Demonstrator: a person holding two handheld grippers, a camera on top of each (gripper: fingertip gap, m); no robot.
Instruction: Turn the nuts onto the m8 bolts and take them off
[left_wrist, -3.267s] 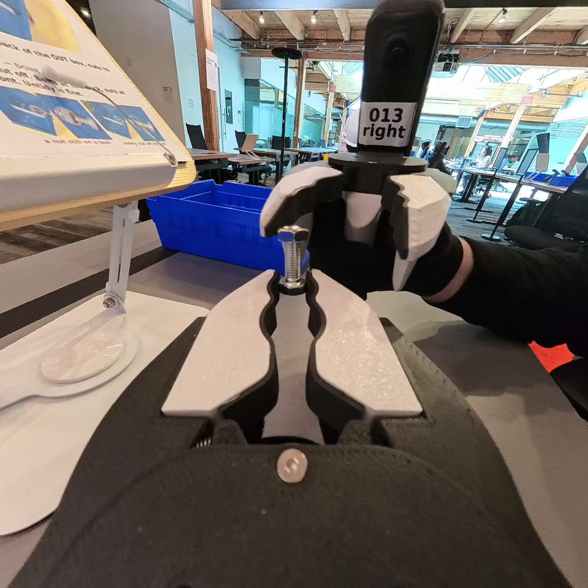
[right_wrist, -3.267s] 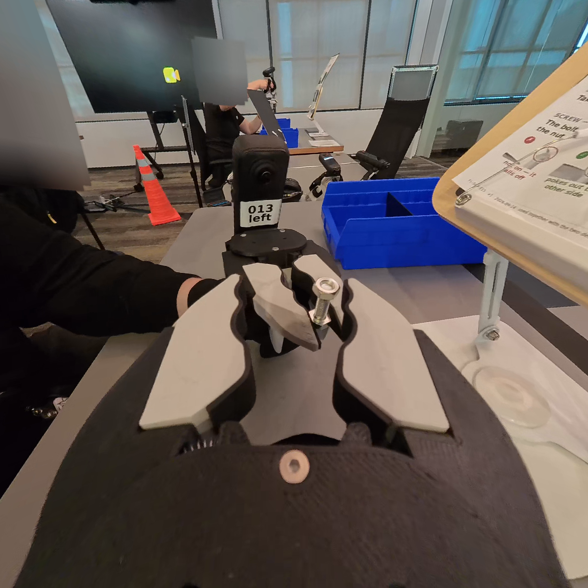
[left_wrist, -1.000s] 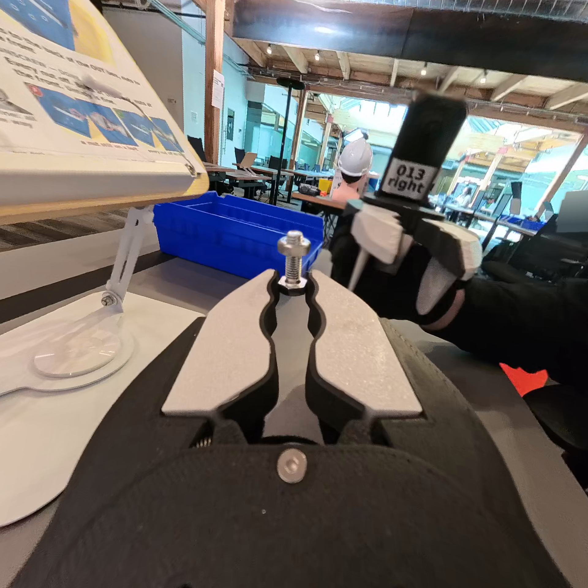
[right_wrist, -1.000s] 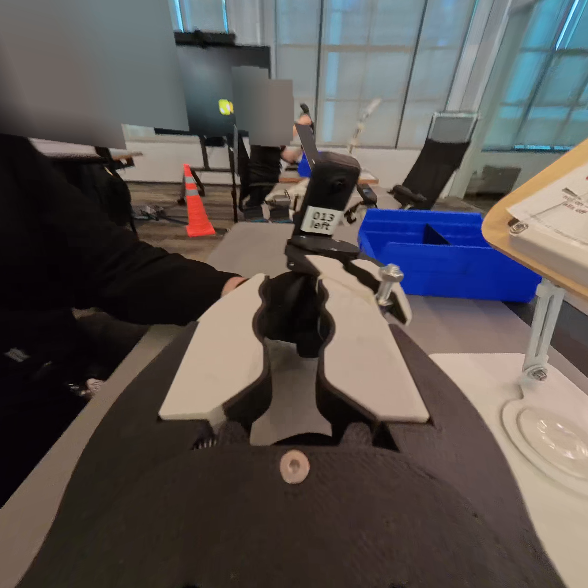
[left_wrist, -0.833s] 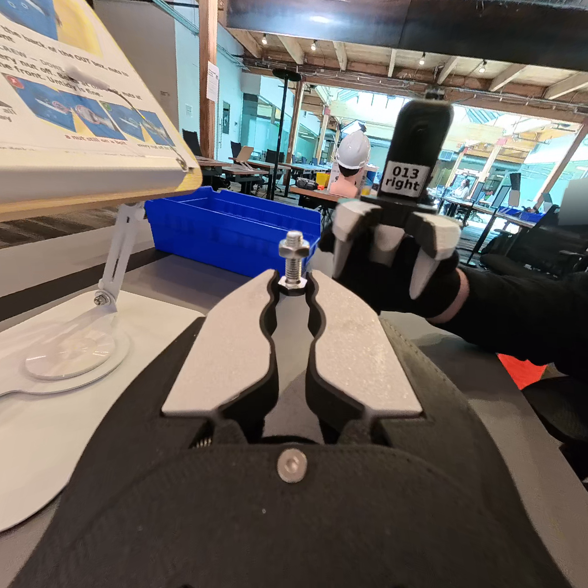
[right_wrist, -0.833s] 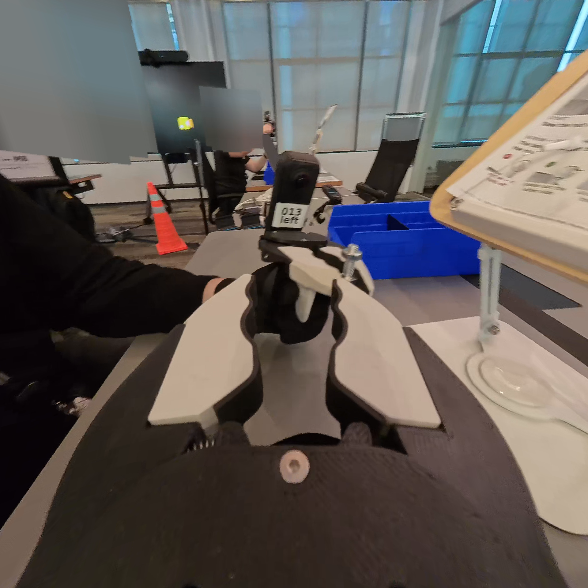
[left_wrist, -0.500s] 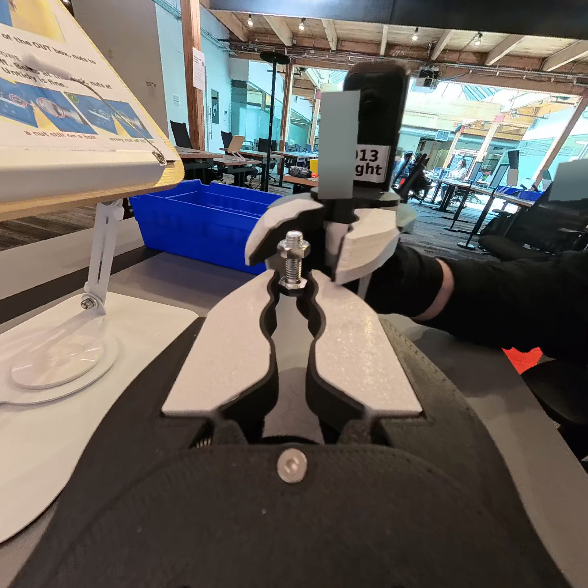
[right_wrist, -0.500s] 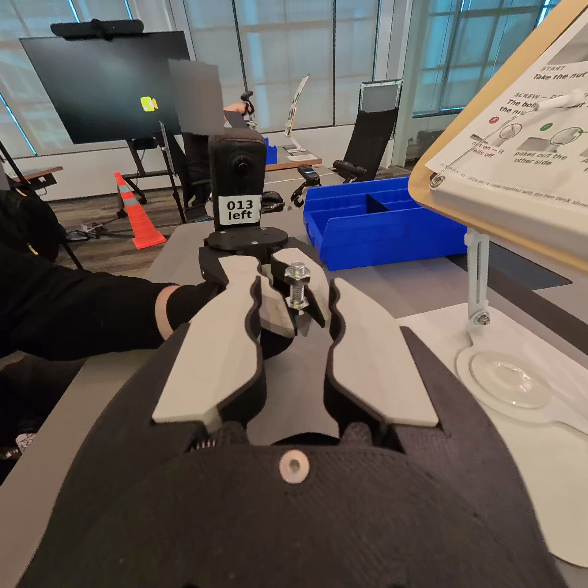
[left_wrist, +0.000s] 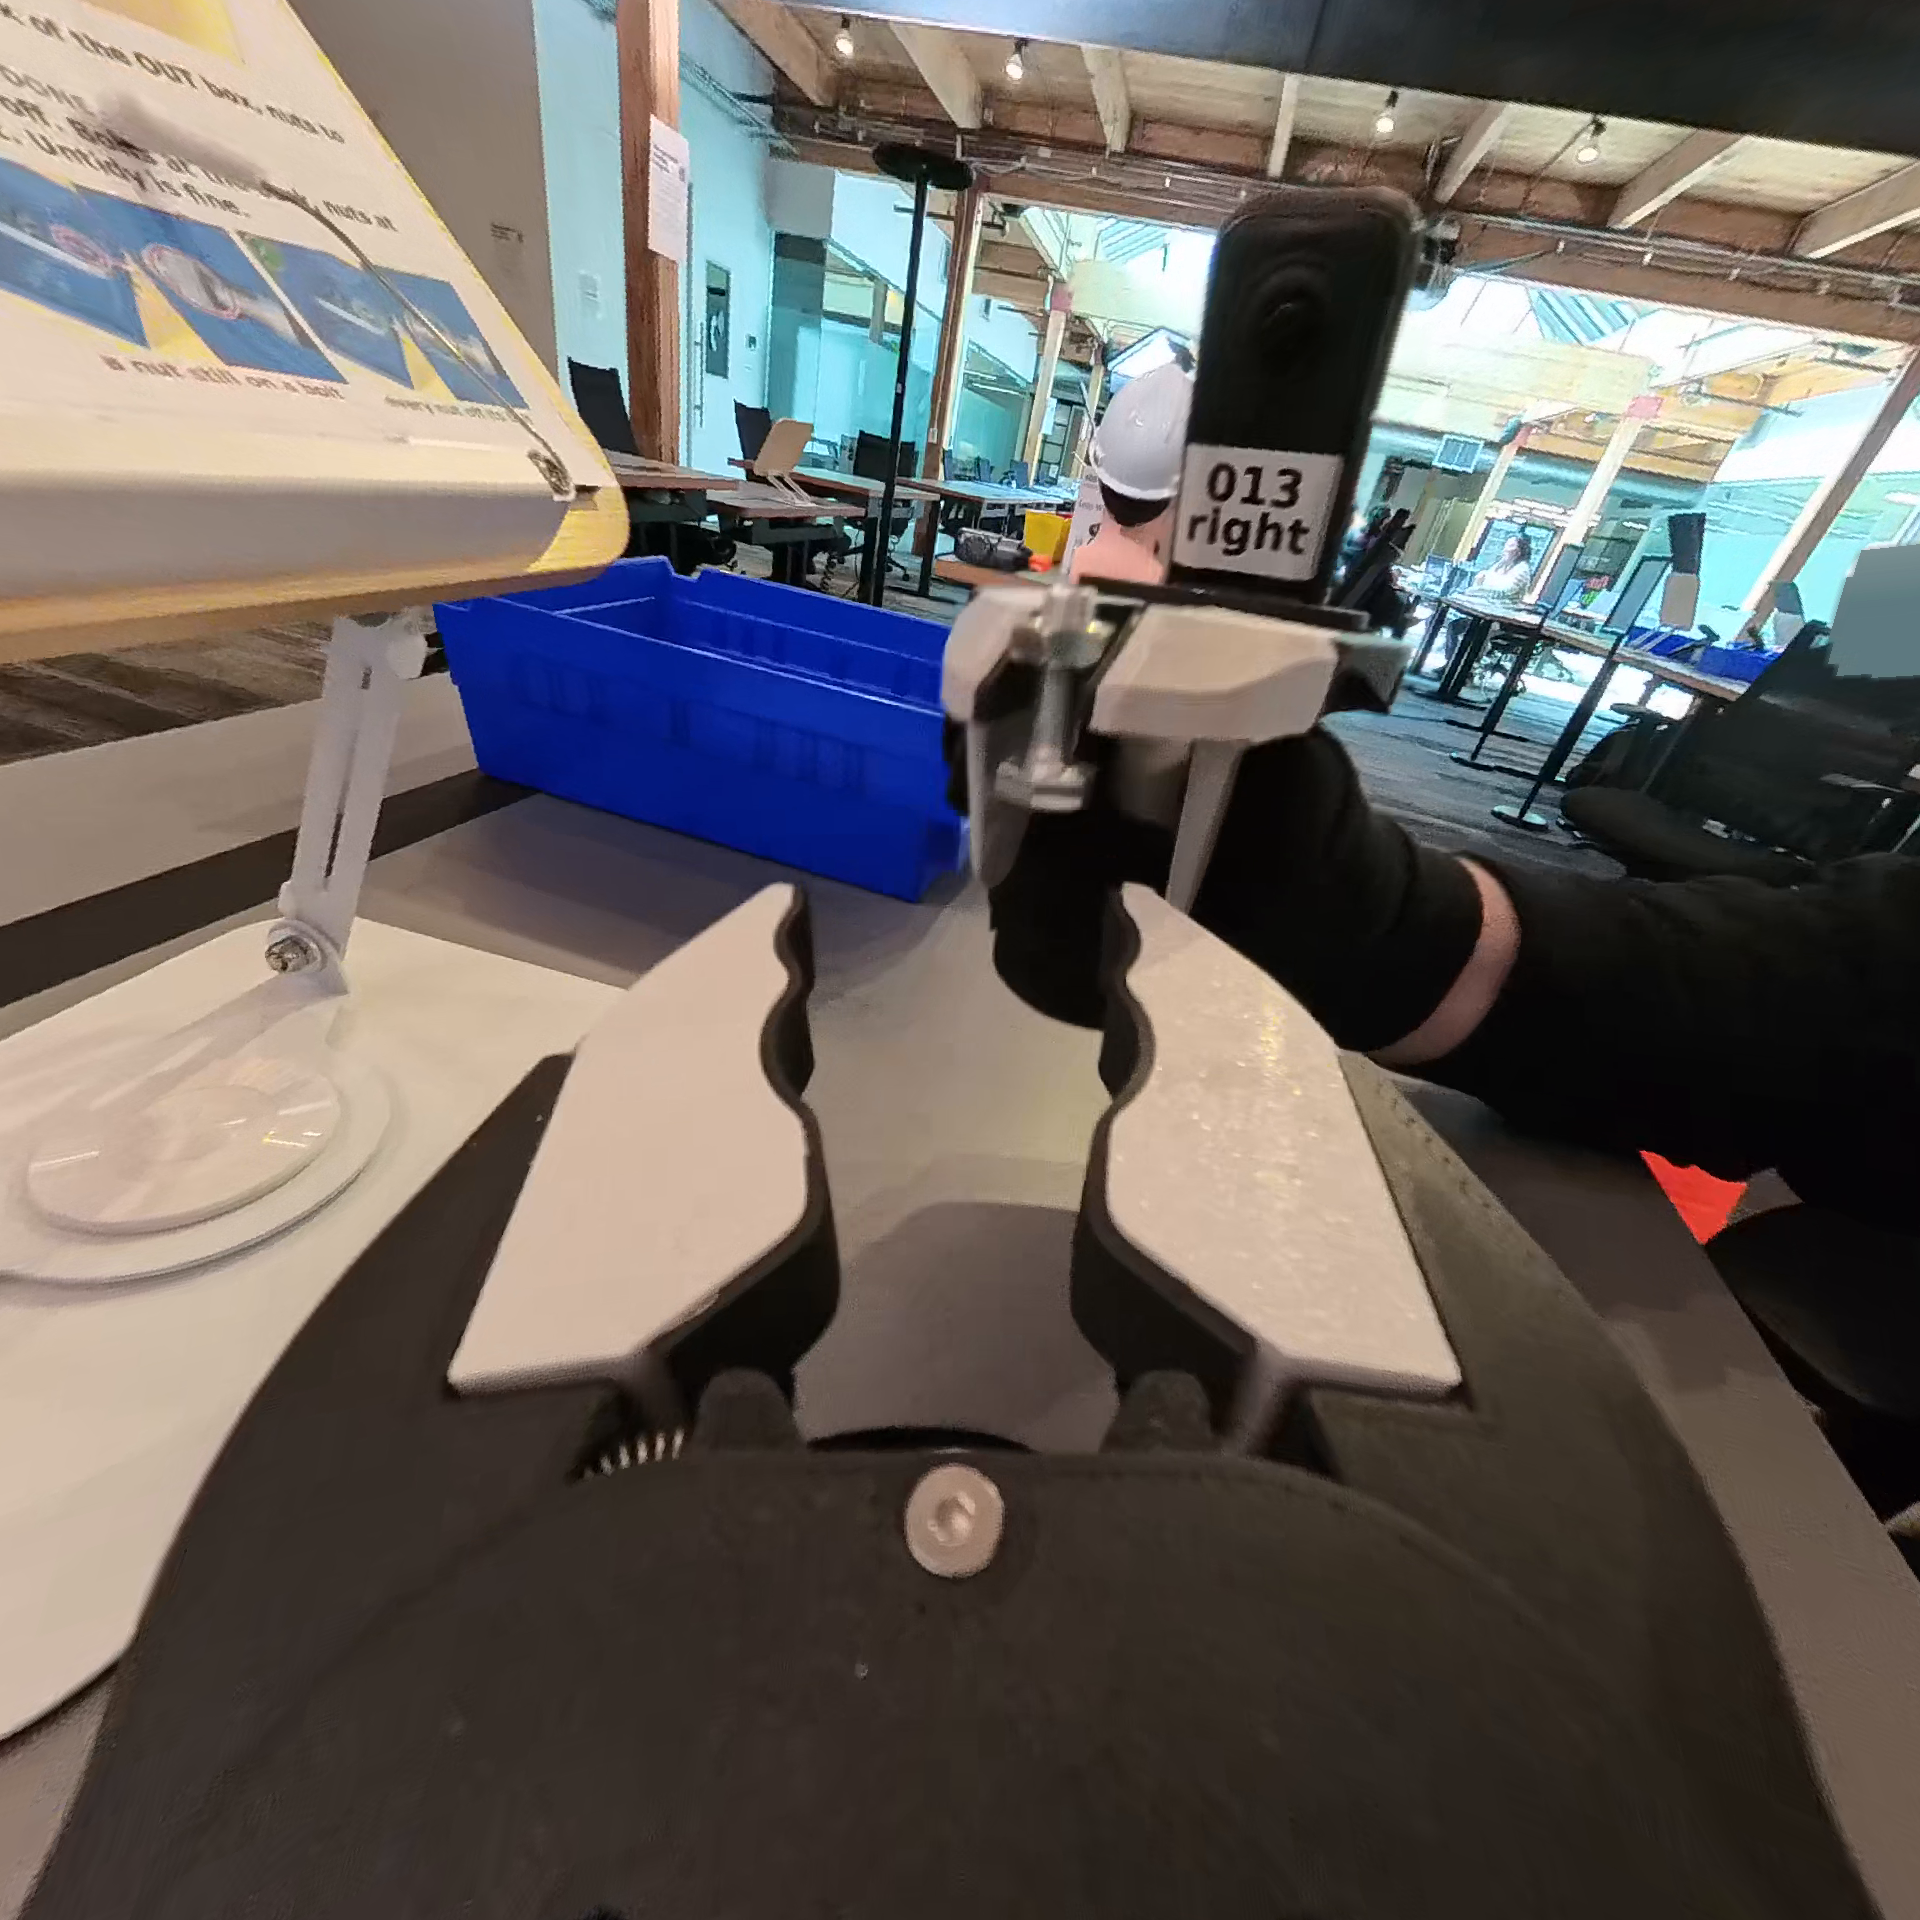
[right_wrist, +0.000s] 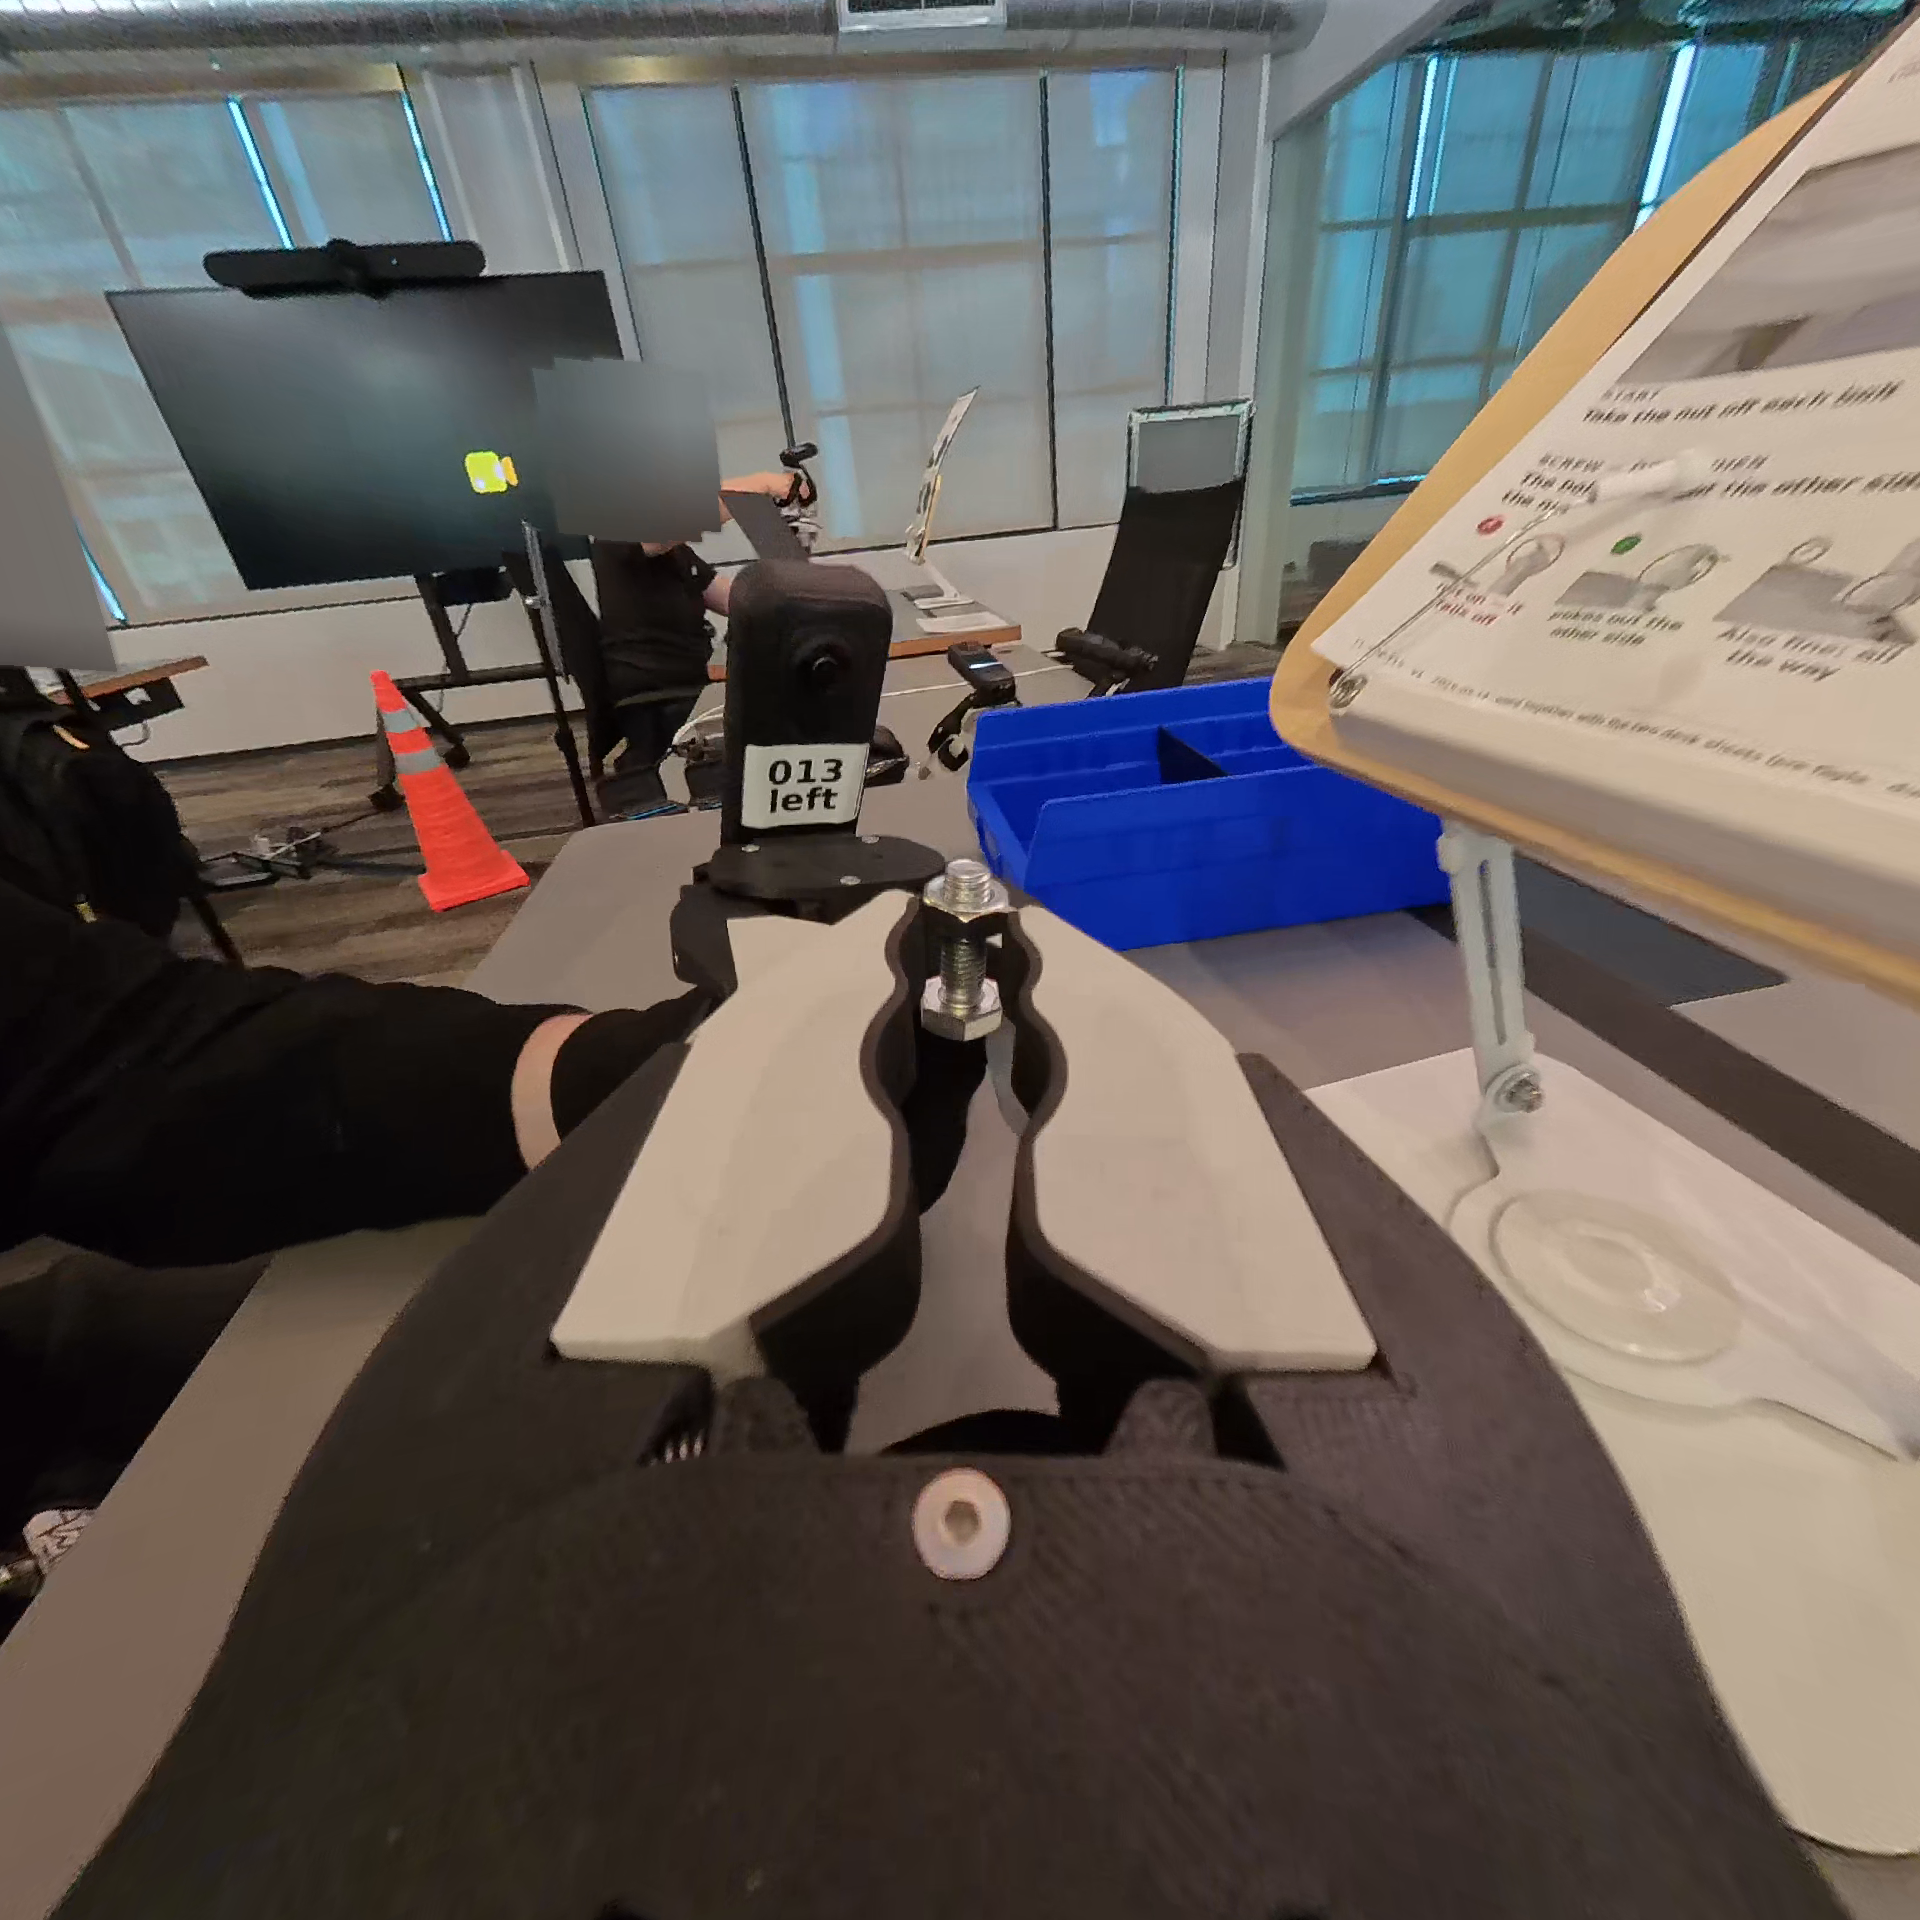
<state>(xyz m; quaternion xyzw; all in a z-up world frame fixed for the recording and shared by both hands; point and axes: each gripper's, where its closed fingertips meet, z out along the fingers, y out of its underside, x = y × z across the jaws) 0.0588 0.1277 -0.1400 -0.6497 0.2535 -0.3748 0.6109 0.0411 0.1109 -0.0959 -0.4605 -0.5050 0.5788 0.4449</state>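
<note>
In the right wrist view my right gripper (right_wrist: 961, 935) is shut on a silver bolt (right_wrist: 961, 966). Its pads press on the nut (right_wrist: 961, 914) near the threaded end, and the bolt head (right_wrist: 961, 1013) hangs below. The left wrist view shows the same bolt (left_wrist: 1049, 707) clamped in the right gripper (left_wrist: 1049, 644), lifted clear of my left gripper. My left gripper (left_wrist: 956, 935) is open wide and empty, just below and in front of the bolt. In the right wrist view the left gripper (right_wrist: 821, 862) is mostly hidden behind my right fingers.
A blue divided bin (left_wrist: 707, 717) stands on the grey table behind the grippers; it also shows in the right wrist view (right_wrist: 1195, 821). An instruction board (left_wrist: 260, 416) on a white stand (left_wrist: 343, 790) overhangs one side. An orange cone (right_wrist: 436, 800) and a seated person (right_wrist: 655, 623) are farther off. About 4 centimetres separates my left fingertips from my right.
My left gripper held the bolt upright by its head. My right gripper came in and shut on the nut, then the left opened, and the bolt now hangs from the right gripper.
</note>
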